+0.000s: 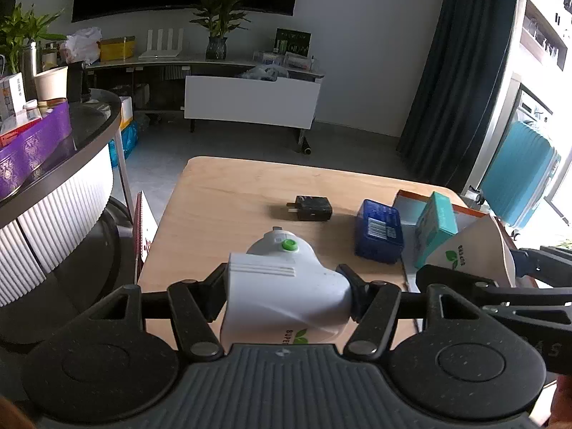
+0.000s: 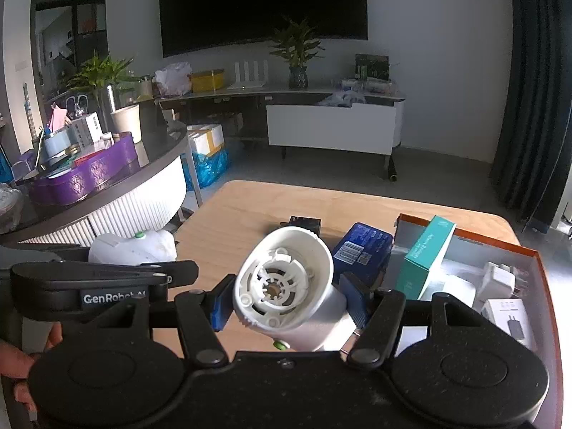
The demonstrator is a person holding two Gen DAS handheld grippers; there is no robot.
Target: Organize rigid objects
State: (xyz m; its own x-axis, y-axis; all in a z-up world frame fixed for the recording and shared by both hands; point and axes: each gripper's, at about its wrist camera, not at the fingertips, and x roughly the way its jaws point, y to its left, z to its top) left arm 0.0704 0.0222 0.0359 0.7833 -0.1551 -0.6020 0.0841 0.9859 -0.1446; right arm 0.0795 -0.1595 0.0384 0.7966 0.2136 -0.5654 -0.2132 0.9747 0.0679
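My left gripper [image 1: 286,293] is shut on a white appliance body [image 1: 286,286] with a green button on top, held above the near part of the wooden table [image 1: 221,193]. My right gripper [image 2: 286,300] is shut on a white cup-shaped part [image 2: 286,279] whose open end shows a ribbed inner ring. In the left wrist view that part [image 1: 475,250] shows a green leaf logo at the right. In the right wrist view the appliance body [image 2: 132,246] sits at the left. A black plug adapter [image 1: 312,208] and a blue box [image 1: 379,230] lie on the table.
An orange-rimmed open box [image 2: 536,261] at the table's right holds a teal carton [image 2: 427,254], a white charger [image 2: 498,279] and a small white box [image 2: 507,316]. A curved counter [image 2: 118,193] with a purple tray stands to the left. A hand [image 2: 21,368] grips the left tool.
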